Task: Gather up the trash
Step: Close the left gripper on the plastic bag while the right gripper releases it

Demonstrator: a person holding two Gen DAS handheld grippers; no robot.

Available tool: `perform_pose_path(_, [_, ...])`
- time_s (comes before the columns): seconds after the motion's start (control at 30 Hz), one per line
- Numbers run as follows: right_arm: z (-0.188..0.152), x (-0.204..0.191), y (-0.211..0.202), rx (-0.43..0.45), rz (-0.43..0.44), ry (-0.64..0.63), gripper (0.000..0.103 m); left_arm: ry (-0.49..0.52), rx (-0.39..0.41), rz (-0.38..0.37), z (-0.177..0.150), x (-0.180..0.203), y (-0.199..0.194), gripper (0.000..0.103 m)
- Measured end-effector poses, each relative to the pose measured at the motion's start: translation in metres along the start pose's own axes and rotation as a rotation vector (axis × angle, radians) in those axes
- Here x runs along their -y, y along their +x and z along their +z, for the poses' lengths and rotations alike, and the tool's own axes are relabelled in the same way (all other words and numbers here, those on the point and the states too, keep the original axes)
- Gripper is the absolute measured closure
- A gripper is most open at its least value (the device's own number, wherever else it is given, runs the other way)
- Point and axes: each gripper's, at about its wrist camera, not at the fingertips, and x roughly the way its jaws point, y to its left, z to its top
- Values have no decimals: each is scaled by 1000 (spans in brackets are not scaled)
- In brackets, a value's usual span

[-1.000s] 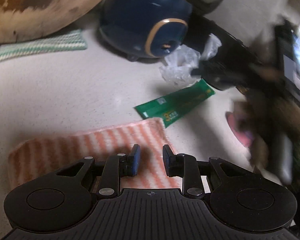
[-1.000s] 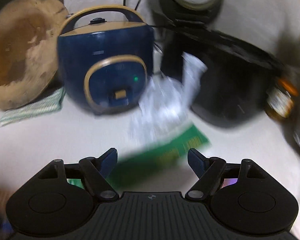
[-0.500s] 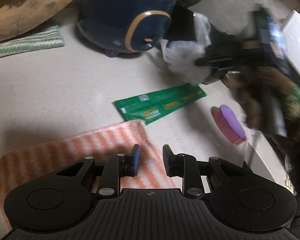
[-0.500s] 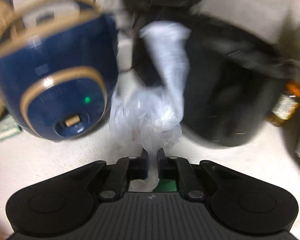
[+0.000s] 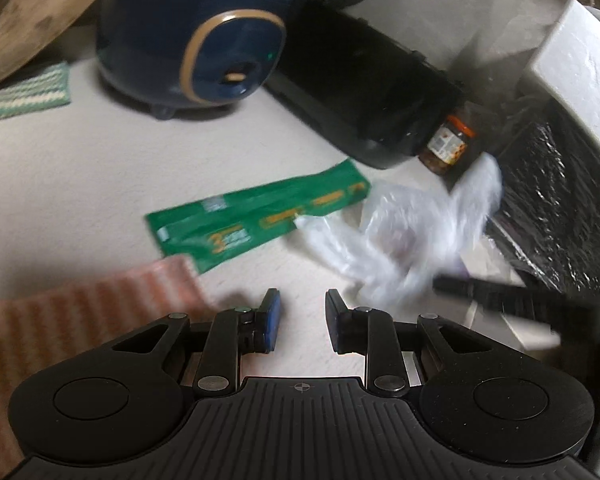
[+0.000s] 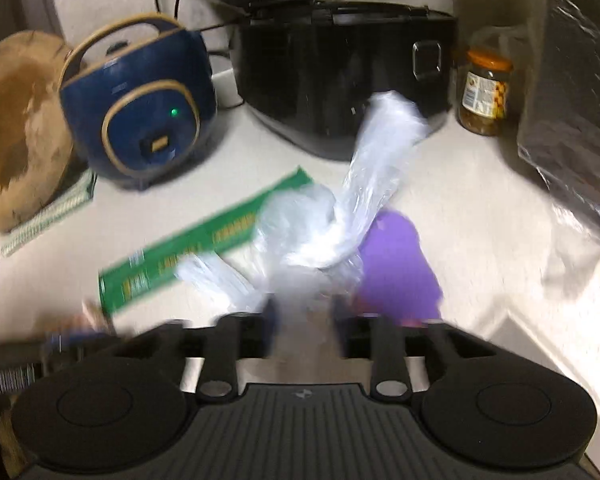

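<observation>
A crumpled clear plastic bag [image 6: 332, 216] hangs in front of my right gripper [image 6: 302, 310], whose blurred fingers stand a little apart with the bag's lower end between them. The bag also shows in the left wrist view [image 5: 404, 232], right of a flat green wrapper [image 5: 256, 216] that lies on the white counter. The green wrapper [image 6: 196, 248] lies left of the bag in the right wrist view. My left gripper [image 5: 300, 320] is open and empty, low over the counter, below the wrapper.
A blue rice cooker [image 5: 192, 36], a black appliance [image 5: 364, 92], a jar [image 5: 446, 146] and a wooden board [image 6: 16, 128] stand at the back. A striped orange cloth [image 5: 80, 316] lies left. A purple disc [image 6: 396, 268] sits under the bag. A black foil-lined bin [image 5: 556, 200] is right.
My right gripper closed on the plastic bag by the black appliance and carried it back and to the right, over the purple disc; its fingers now look parted. My left gripper shifted right.
</observation>
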Motion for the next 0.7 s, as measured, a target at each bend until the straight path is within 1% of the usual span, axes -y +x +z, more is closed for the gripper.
perform_pose_path(0.03, [-7, -1, -5, 16, -9, -22, 46, 5, 11, -2, 1, 2, 1, 75])
perform_pose_path(0.1, [-21, -6, -18, 63, -44, -103, 43, 14, 33, -3, 2, 5, 2, 75])
perform_pose_path(0.13, [-28, -8, -26, 94, -71, -158, 40, 13, 32, 3, 4, 6, 3, 75])
perform_pose_path(0.17, [-31, -9, -31, 115, -92, -190, 37, 11, 22, 8, 6, 7, 6, 75])
perform_pose_path(0.2, [-36, -9, -36, 134, -110, -219, 32, 15, 11, 3, 8, 10, 9, 75])
perform_pose_path(0.23, [-40, -7, -39, 149, -124, -239, 30, 23, 3, -13, 11, 15, 11, 75])
perform_pose_path(0.3, [-45, -3, -41, 157, -141, -240, 30, 46, 3, -63, 18, 27, 14, 75])
perform_pose_path(0.33, [-48, 0, -41, 153, -138, -228, 30, 59, 15, -76, 22, 31, 14, 75])
perform_pose_path(0.37, [-49, 4, -40, 149, -134, -216, 30, 77, 36, -72, 27, 36, 14, 75])
perform_pose_path(0.43, [-55, 13, -42, 142, -129, -188, 30, 127, 85, -32, 37, 41, 16, 75])
perform_pose_path(0.47, [-56, 15, -42, 142, -124, -180, 30, 149, 99, -2, 42, 41, 20, 75])
perform_pose_path(0.5, [-57, 18, -42, 143, -122, -176, 30, 165, 100, 12, 46, 40, 24, 75])
perform_pose_path(0.53, [-57, 21, -43, 145, -125, -171, 30, 172, 86, 9, 49, 38, 28, 75])
perform_pose_path(0.6, [-59, 27, -44, 149, -132, -155, 30, 169, 14, -24, 52, 37, 39, 75])
perform_pose_path(0.63, [-59, 31, -44, 148, -133, -142, 30, 163, -25, -53, 51, 40, 43, 75])
perform_pose_path(0.67, [-59, 34, -43, 147, -134, -131, 30, 156, -43, -83, 49, 44, 43, 75])
perform_pose_path(0.7, [-59, 38, -42, 143, -136, -118, 30, 155, -56, -128, 45, 53, 43, 75])
